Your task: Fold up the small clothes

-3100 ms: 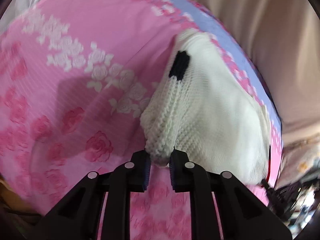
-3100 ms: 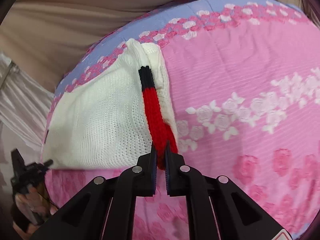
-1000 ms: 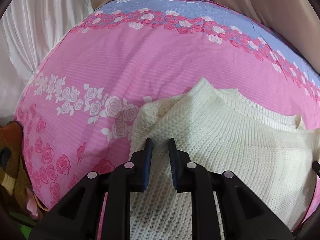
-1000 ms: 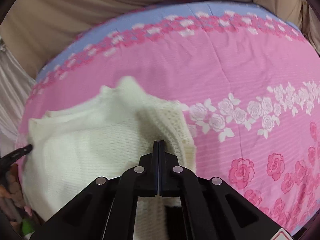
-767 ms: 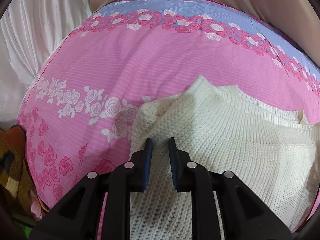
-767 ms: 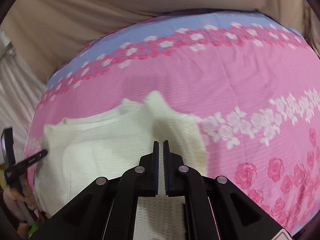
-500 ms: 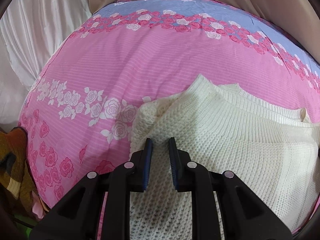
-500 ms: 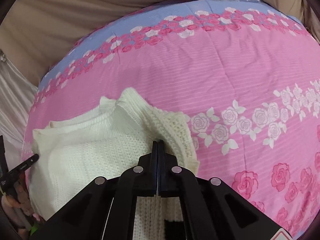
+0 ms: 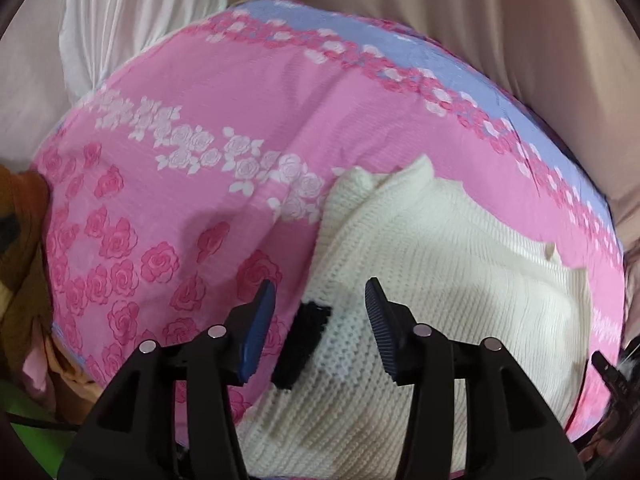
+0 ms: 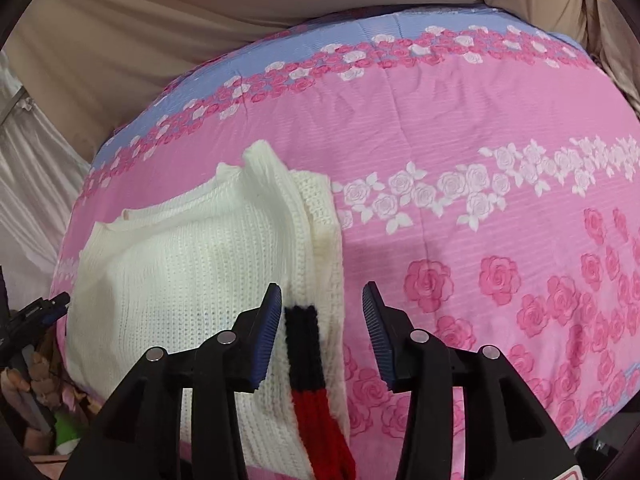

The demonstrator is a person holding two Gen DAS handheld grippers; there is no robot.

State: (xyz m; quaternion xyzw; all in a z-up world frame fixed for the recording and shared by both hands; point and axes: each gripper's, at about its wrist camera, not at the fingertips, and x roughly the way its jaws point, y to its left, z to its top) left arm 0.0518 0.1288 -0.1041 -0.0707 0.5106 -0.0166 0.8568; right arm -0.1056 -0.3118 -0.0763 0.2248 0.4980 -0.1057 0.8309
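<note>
Both cameras ride just behind their own fingers and look forward and down, close over a pink rose-print bedspread (image 9: pixel 192 92). The left wrist view sits at the near left edge of a cream knitted sweater (image 9: pixel 440 264), facing far and slightly right, with the left gripper (image 9: pixel 320 332) spread wide at the bottom of the frame. The right wrist view sits at the sweater's near right edge, facing far, the right gripper (image 10: pixel 322 332) likewise spread. Both views share the sweater, the bedspread's far blue border (image 10: pixel 360 36) and the beige wall (image 10: pixel 200 12) beyond it.
</note>
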